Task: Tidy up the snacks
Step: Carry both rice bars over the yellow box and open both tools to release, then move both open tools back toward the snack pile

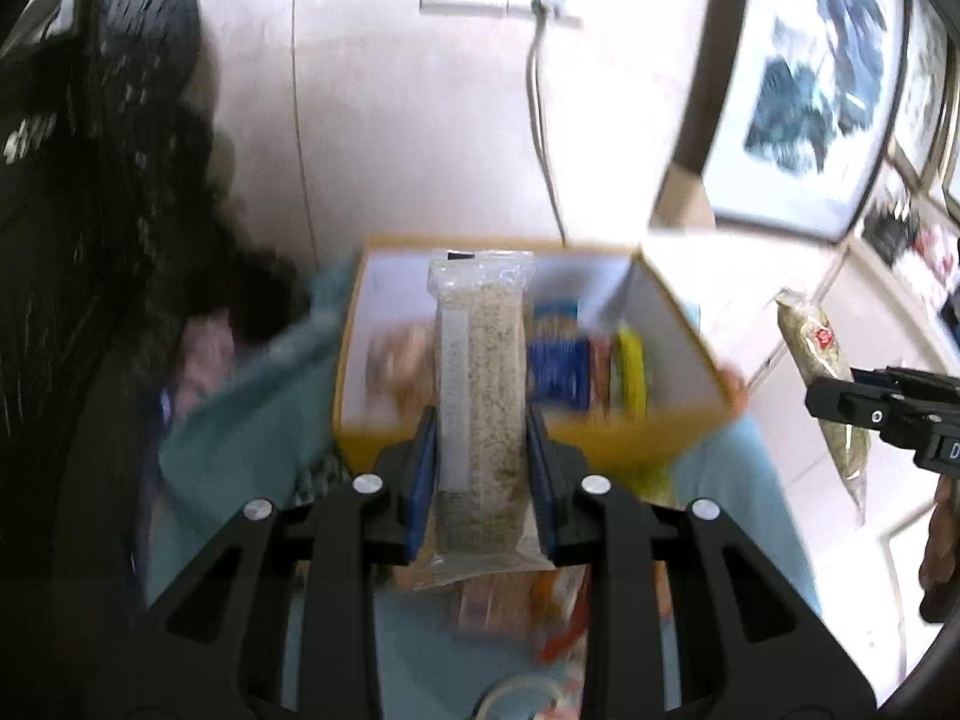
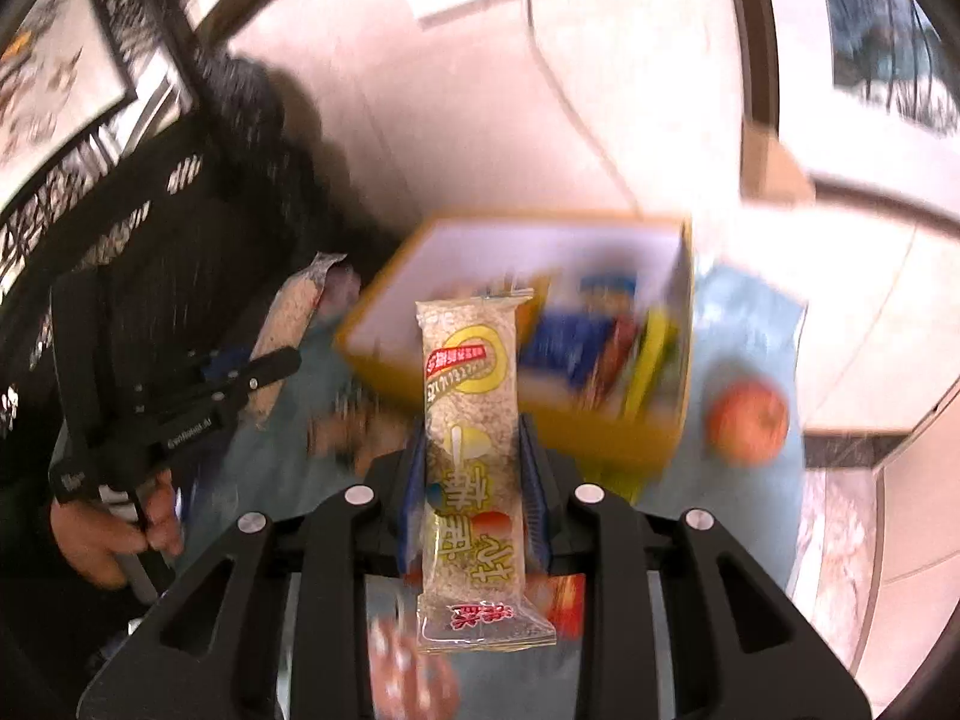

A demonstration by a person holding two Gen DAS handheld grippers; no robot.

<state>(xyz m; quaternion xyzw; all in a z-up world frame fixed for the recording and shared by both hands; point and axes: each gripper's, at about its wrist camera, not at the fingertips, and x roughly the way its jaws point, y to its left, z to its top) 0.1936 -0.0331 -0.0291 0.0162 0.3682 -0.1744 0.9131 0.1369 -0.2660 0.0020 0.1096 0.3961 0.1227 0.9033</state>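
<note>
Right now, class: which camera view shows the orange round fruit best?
The right wrist view: the orange fruit lies in the open on the blue cloth, right of the yellow box, though blurred. In the left wrist view no such fruit can be made out.

Two matching sesame-looking grain bars in clear wrappers. One bar (image 1: 483, 396) shows its plain back with a white seam strip; the other bar (image 2: 471, 456) faces up, yellow ring logo and red print. Both are up in the air in front of the yellow box (image 1: 600, 432), white inside, with blurry blue and yellow packets (image 1: 585, 369) in it.
</note>
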